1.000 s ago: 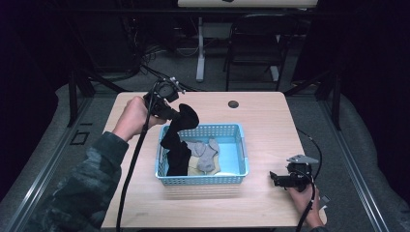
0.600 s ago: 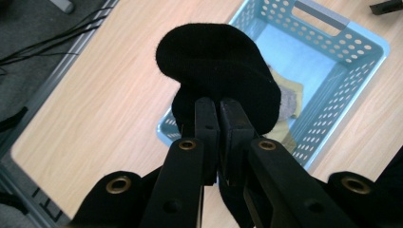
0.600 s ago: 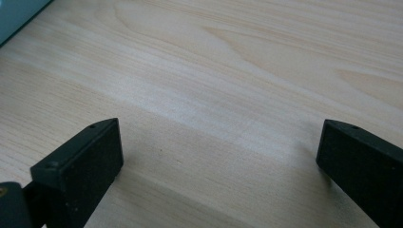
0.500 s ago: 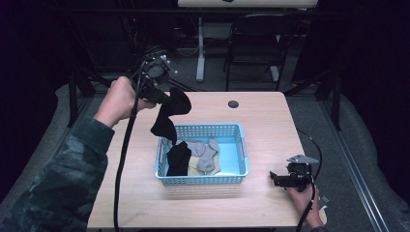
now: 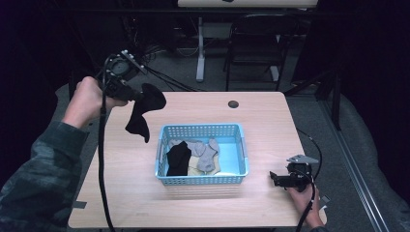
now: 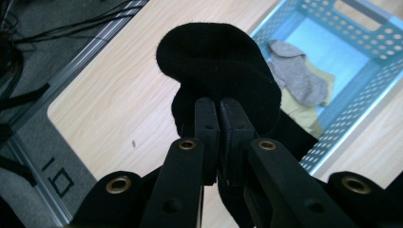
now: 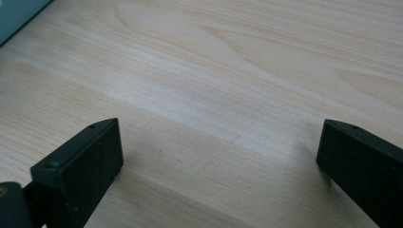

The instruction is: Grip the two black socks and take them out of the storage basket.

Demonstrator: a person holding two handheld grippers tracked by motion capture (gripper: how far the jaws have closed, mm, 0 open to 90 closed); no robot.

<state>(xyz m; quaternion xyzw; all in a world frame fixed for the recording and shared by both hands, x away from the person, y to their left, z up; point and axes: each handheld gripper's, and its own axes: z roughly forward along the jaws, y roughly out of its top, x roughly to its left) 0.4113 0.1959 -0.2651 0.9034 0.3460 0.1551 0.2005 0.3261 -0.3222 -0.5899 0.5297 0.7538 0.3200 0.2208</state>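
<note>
Pale wood table (image 5: 270,121); blue basket (image 5: 241,145) at centre. Black sock (image 5: 142,108) hangs left of basket, probably clear of it, pinched in my left gripper (image 6: 219,111). My right gripper (image 5: 273,178), right of basket, jaws spread.

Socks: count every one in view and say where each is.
4, perhaps more hidden. One black sock hangs from the left claw above the table's left side. In the blue basket: a black one, a grey one, and a yellowish one underneath.
</note>
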